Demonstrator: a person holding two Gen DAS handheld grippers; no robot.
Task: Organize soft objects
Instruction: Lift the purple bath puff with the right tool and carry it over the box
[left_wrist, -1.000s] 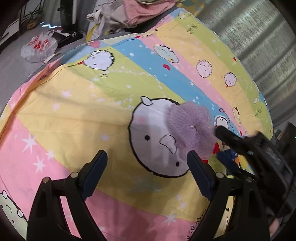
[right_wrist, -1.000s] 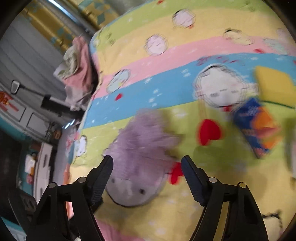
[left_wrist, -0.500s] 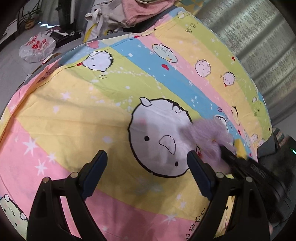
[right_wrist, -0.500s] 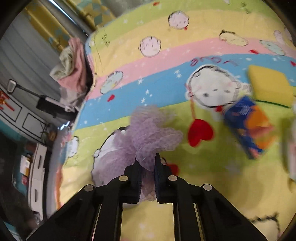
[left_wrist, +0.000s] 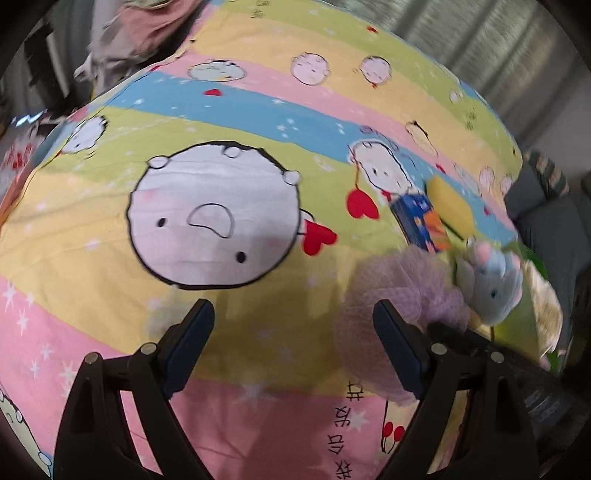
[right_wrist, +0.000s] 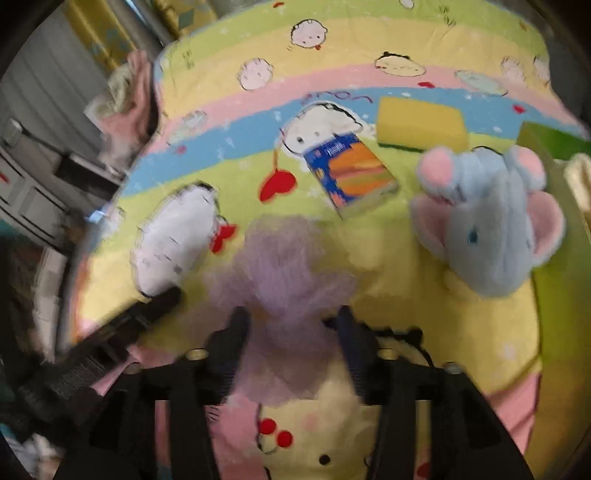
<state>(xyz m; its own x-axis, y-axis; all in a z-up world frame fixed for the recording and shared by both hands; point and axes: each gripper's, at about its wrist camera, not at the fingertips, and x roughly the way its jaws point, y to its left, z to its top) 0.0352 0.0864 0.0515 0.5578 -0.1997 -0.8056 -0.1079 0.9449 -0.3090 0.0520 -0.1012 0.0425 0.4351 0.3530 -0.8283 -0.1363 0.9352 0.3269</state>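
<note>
Purple mesh pouf (right_wrist: 284, 273) sits on the striped cartoon sheet (left_wrist: 110, 229), between your right gripper's (right_wrist: 291, 332) fingers; jaws are opening, pads look off the mesh, tho the pic's blurry. Blue plush mouse (right_wrist: 487, 229) lies just right of the pouf, blue pkt (right_wrist: 351, 173) and yellow sponge (right_wrist: 421, 123) beyond it. Your left gripper (left_wrist: 293, 343) hovers wide open w/ nothing in it, over the sheet, pouf beside its right finger.
</note>
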